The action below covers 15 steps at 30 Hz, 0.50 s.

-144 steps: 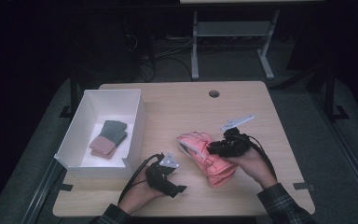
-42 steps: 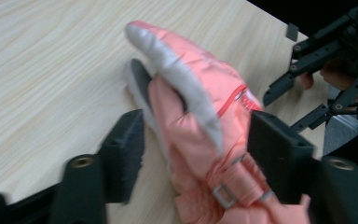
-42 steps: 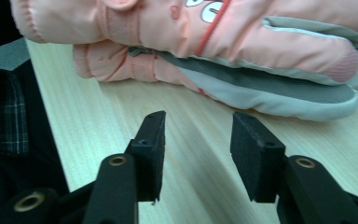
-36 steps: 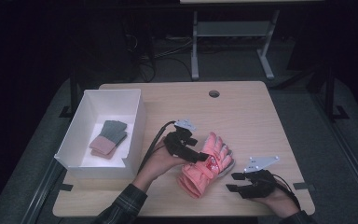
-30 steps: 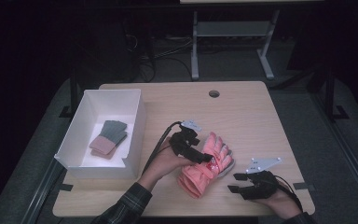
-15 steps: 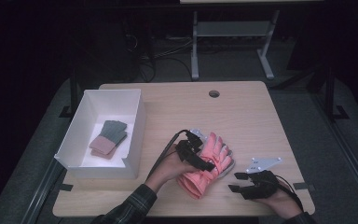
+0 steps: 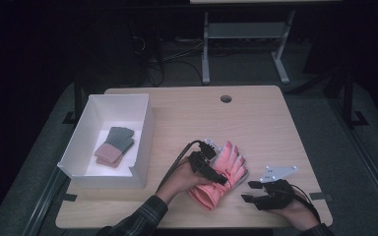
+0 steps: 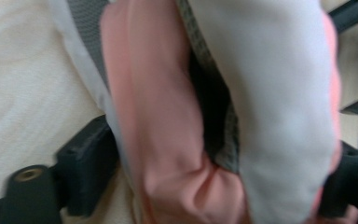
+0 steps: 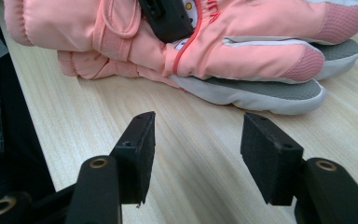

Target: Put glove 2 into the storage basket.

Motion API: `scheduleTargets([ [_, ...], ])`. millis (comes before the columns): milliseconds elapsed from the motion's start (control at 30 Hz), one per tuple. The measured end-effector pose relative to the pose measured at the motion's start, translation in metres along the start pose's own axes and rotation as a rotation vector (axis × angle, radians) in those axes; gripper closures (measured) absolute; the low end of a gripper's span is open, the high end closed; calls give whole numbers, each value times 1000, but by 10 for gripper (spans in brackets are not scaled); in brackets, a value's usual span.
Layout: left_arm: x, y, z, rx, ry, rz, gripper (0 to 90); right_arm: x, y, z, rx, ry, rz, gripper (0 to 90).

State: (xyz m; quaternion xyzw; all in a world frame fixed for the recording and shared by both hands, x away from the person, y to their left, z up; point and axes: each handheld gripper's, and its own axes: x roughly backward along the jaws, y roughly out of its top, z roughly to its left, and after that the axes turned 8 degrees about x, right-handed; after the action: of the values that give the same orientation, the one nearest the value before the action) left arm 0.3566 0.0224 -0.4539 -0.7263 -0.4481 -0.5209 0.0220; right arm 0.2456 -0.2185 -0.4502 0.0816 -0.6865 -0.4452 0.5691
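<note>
A pair of pink gloves (image 7: 232,160) with grey-white palms lies stacked on the wooden table (image 7: 266,123), right of centre near the front. My left gripper (image 7: 225,175) has come down over them. In the left gripper view the gloves (image 8: 168,116) fill the gap between the jaws of my left gripper (image 8: 214,172), which have just been closing; I cannot see them squeezing. One black jaw of it lies on the gloves (image 9: 261,51) in the right gripper view. My right gripper (image 7: 247,191) (image 9: 198,144) rests on the table just right of the gloves, open, with bare wood between its jaws.
A white box (image 7: 145,129) stands at the left of the table with folded grey-green and pink pieces (image 7: 114,146) inside. A round cable hole (image 7: 226,98) sits near the far edge. Dark floor, cables and a metal stand lie beyond the table.
My left gripper has moved down and a little right onto the pink gloves. The right gripper has stayed where it was.
</note>
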Motion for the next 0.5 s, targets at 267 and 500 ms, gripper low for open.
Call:
scheduleTargets([
  [267, 2, 1, 6, 19, -63, 26, 433, 1, -1, -2, 0, -11, -4, 435],
  [500, 6, 2, 7, 39, -111, 24, 599, 0, -1, -2, -16, -12, -5, 385],
])
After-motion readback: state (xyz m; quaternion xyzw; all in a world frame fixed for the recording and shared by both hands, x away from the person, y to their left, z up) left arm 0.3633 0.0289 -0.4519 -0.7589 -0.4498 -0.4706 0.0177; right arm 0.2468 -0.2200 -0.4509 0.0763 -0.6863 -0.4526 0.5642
